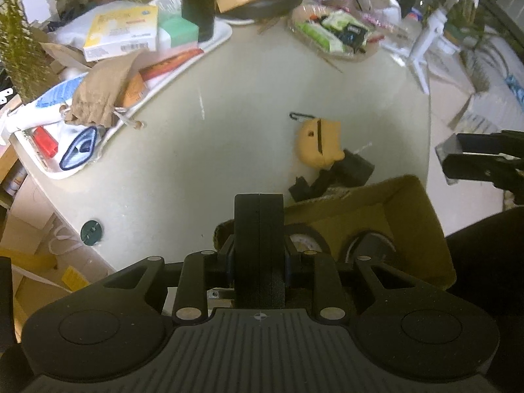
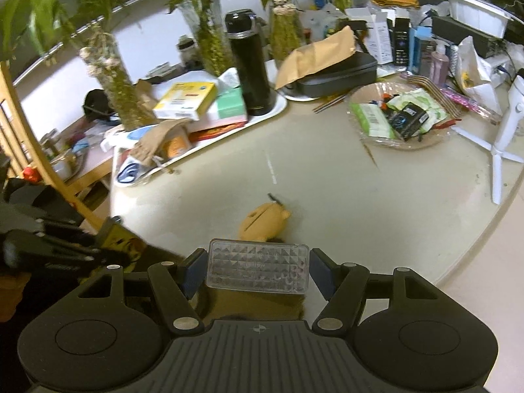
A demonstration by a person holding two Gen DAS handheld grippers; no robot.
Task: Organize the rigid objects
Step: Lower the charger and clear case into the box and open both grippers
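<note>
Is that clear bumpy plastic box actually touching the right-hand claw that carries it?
Touching. The right wrist view shows the clear box wedged between the right gripper's blue pads, no gap either side.

Lived-in home, likely a dining or living corner. Round pale table (image 2: 344,196) ahead of the tongs, crowded along its far rim: black thermos (image 2: 249,65) on a white tray (image 2: 278,108), snack bowl (image 2: 402,121), medicine-style boxes (image 2: 186,96). Glass vases of leafy stems (image 2: 111,75) beyond, left. Cardboard and clutter on the floor.
</note>
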